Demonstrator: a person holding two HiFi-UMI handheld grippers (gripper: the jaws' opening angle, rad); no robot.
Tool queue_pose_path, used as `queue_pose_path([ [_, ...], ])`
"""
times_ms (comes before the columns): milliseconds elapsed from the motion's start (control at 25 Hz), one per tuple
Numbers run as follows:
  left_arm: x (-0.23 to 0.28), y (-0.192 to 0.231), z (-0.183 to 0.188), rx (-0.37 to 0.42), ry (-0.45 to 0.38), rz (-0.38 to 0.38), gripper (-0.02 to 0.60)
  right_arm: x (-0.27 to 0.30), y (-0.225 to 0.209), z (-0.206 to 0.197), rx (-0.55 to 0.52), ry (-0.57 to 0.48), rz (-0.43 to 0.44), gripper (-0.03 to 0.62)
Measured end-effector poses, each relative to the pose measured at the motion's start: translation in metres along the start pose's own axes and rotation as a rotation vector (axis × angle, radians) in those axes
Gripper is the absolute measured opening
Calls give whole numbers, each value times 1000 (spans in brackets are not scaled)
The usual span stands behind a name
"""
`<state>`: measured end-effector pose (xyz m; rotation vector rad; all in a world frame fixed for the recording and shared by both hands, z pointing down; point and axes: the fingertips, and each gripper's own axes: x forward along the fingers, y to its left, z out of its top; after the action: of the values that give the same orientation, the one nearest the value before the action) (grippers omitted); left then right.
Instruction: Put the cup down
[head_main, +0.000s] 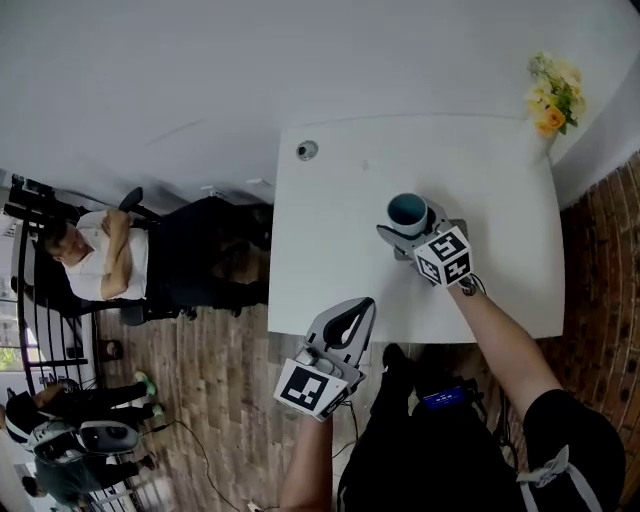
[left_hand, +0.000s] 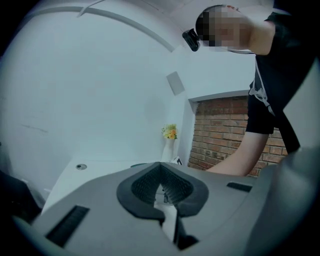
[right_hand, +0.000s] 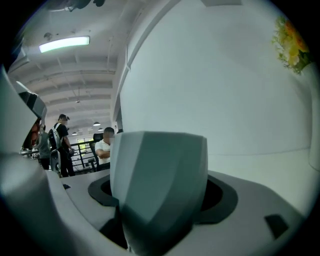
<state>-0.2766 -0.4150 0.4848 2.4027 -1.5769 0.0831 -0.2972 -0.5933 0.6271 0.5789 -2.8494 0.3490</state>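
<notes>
A faceted grey cup (head_main: 408, 211) with a blue inside stands upright between the jaws of my right gripper (head_main: 405, 226), over the middle of the white table (head_main: 330, 250). The gripper is shut on the cup. In the right gripper view the cup (right_hand: 159, 185) fills the gap between the jaws. I cannot tell whether its base touches the tabletop. My left gripper (head_main: 352, 316) hovers at the table's near edge, left of the cup, shut with nothing in it. Its dark pads (left_hand: 145, 186) meet at the tips in the left gripper view.
A vase of yellow and orange flowers (head_main: 553, 95) stands at the table's far right corner. A round cable grommet (head_main: 307, 150) sits near the far left corner. A brick wall (head_main: 610, 260) runs along the right. A person (head_main: 100, 255) sits left of the table.
</notes>
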Motion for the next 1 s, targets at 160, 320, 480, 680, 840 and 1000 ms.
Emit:
queue_pose_path([
  [160, -6, 6, -1, 6, 24, 11, 9, -9, 2, -9, -52, 17, -10, 404],
  [320, -2, 4, 9, 16, -7, 11, 9, -14, 6, -14, -93, 47, -6, 405],
  [480, 2, -5, 14, 33, -7, -14, 8, -20, 11, -23, -148, 91, 1, 405],
  [680, 1, -18, 22, 33, -38, -23, 8, -28, 16, -28, -177, 131, 4, 405],
  [840, -4, -22, 26, 33, -52, -26, 8, -31, 19, -27, -165, 156, 16, 407],
  [1000, -5, -26, 25, 36, -47, -34, 9, -37, 19, -26, -127, 170, 24, 447],
])
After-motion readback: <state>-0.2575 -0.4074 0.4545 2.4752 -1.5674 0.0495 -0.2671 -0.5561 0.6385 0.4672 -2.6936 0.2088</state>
